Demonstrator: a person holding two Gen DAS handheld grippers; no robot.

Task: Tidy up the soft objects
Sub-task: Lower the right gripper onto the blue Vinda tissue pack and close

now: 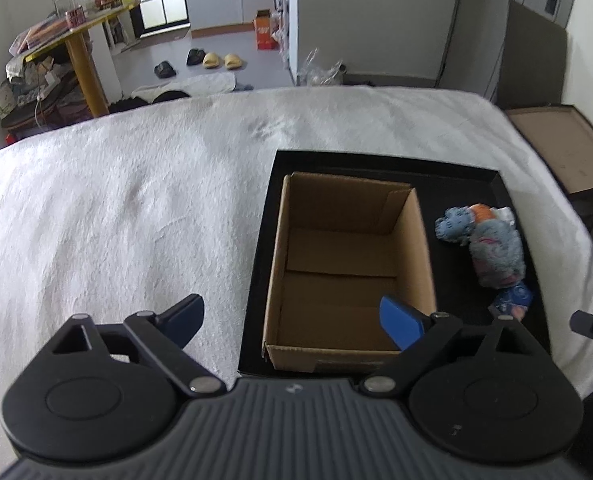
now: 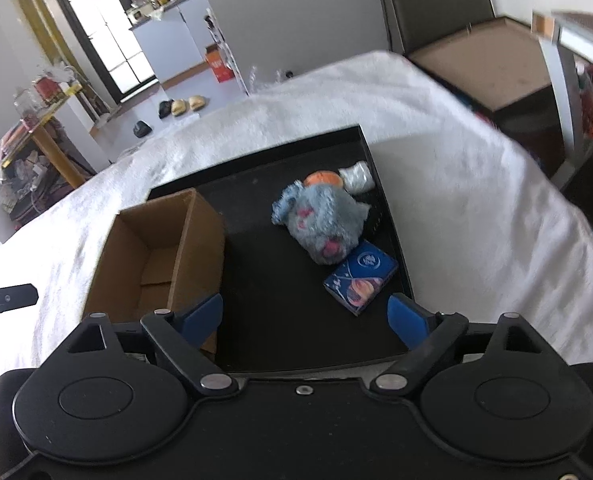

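A black tray (image 2: 388,216) is laid on a surface covered with a white fluffy cloth (image 1: 136,200). An open, empty cardboard box (image 1: 348,264) is stood in the left part of the tray. To the right of the box, a cluster of soft objects is seen on the tray floor: a blue-grey plush toy (image 2: 328,224) with pink markings, an orange item (image 2: 322,179) and a white bundle (image 2: 356,176) just behind it, and a dark blue packet (image 2: 360,278) printed with a planet, touching the toy's near side. The left hand-held gripper (image 1: 292,320) is held released above the near edge of the box, nothing between its blue pads (image 1: 400,322). The right hand-held gripper (image 2: 308,318) is likewise released over the tray's near part, its jaws spread wide and empty, the packet lying just ahead of its right pad. Motion blur is noticed in the right wrist view.
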